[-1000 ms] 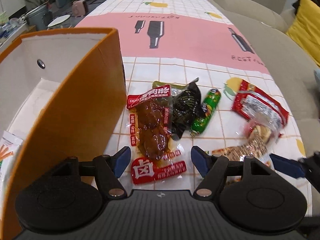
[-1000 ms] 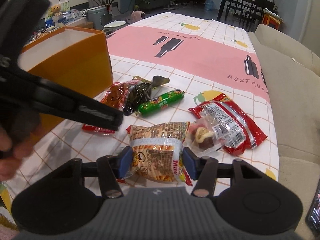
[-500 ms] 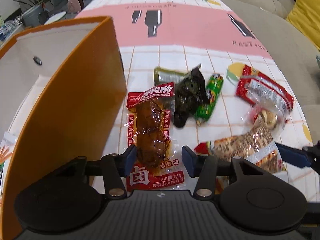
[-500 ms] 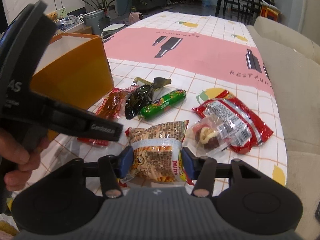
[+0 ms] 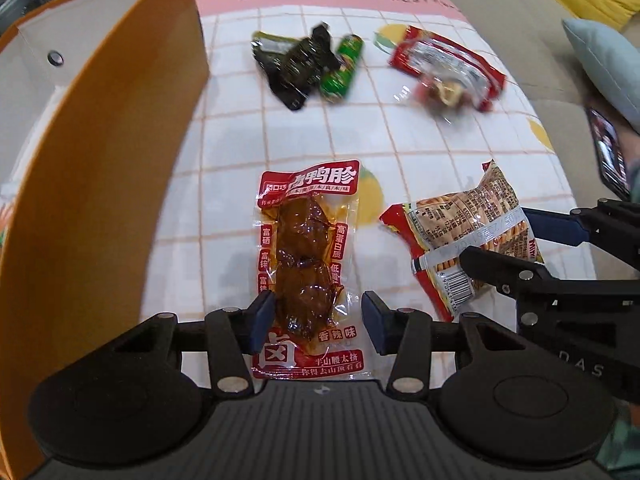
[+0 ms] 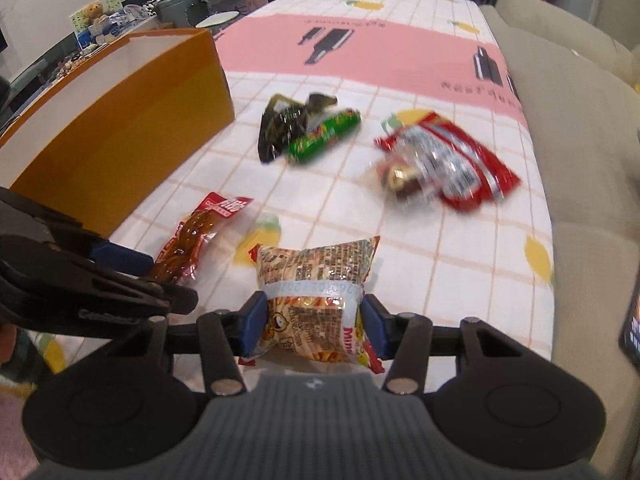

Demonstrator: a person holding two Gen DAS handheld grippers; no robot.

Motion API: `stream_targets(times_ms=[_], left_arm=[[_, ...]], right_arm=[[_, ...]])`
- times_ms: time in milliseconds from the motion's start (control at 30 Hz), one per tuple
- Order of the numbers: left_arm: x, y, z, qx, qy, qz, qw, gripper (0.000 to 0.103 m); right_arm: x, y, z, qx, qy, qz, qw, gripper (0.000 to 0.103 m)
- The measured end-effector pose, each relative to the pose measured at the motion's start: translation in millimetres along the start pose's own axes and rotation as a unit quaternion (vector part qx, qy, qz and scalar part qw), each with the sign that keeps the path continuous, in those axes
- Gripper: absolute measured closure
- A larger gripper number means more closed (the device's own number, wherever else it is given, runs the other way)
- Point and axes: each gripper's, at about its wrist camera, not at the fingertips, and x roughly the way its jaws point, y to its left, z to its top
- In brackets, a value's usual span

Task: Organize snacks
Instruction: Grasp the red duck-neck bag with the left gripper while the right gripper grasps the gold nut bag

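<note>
My left gripper (image 5: 318, 318) is shut on the lower part of a red-edged clear pack of brown braised meat (image 5: 306, 256), which hangs from it beside the orange box (image 5: 100, 160). Seen in the right wrist view, the same pack (image 6: 192, 236) sticks out of the left gripper (image 6: 156, 276). My right gripper (image 6: 310, 324) is shut on a crinkly bag of stick snacks (image 6: 316, 276), held above the checked tablecloth (image 6: 440, 240). That bag (image 5: 468, 232) also shows at the right of the left wrist view.
Farther back on the cloth lie a dark green pack (image 6: 280, 124), a green sausage (image 6: 324, 136), a red-and-silver pack (image 6: 460, 160) and a small clear-wrapped sweet (image 6: 400, 176). The open orange box (image 6: 132, 120) stands on the left. A beige sofa (image 6: 580, 120) runs along the right, with a phone (image 5: 610, 160) on it.
The left jaws have closed on the meat pack. Both grippers have drawn back from the pile, each taking its pack along; the meat pack now lies apart from the dark green one.
</note>
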Motion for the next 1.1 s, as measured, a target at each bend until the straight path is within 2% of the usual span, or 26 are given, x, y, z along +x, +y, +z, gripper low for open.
stream_targets(times_ms=[67, 133, 200, 233, 300, 367, 567, 700, 933, 1000, 1067, 1100], left_arm=[[0, 0, -3, -0.003, -0.002, -0.009, 0.9999, 0.048], [-2, 2, -4, -0.014, -0.014, -0.013, 0.9997, 0.042], [-6, 6, -4, -0.03, -0.034, -0.019, 0.9988, 0.032], [-9, 9, -4, -0.039, -0.048, -0.02, 0.9979, 0.029], [-13, 13, -3, -0.052, -0.07, -0.016, 0.996, 0.024], [-8, 14, -1, -0.057, -0.071, -0.007, 0.9958, 0.024], [9, 16, -2, -0.065, -0.066, 0.003, 0.9957, 0.022], [14, 10, -1, -0.049, -0.079, 0.022, 0.9954, 0.018], [21, 1, 0, -0.012, -0.109, 0.048, 0.9928, 0.016], [23, -2, 0, 0.003, -0.114, 0.053, 0.992, 0.019], [23, -2, 0, 0.002, -0.119, 0.049, 0.9917, 0.022], [22, -2, 0, 0.005, -0.122, 0.048, 0.9914, 0.029]], right_arm=[[-6, -1, -7, 0.001, 0.001, -0.005, 1.0, 0.051], [-9, -2, -10, 0.001, -0.002, -0.009, 1.0, 0.051], [-12, -2, -11, -0.001, -0.011, -0.013, 1.0, 0.044], [-14, -1, -11, -0.003, -0.018, -0.015, 1.0, 0.038], [-16, 4, -12, -0.018, -0.036, -0.021, 0.999, 0.032], [-15, 11, -11, -0.037, -0.047, -0.025, 0.998, 0.025], [-4, 30, -13, -0.094, -0.048, -0.028, 0.994, 0.017], [5, 35, -13, -0.112, -0.043, -0.044, 0.992, 0.017], [17, 25, -9, -0.078, -0.032, -0.038, 0.996, 0.022], [21, 25, -9, -0.075, -0.027, -0.039, 0.996, 0.028], [23, 25, -9, -0.073, -0.024, -0.037, 0.996, 0.029], [23, 24, -9, -0.072, -0.025, -0.036, 0.996, 0.03]])
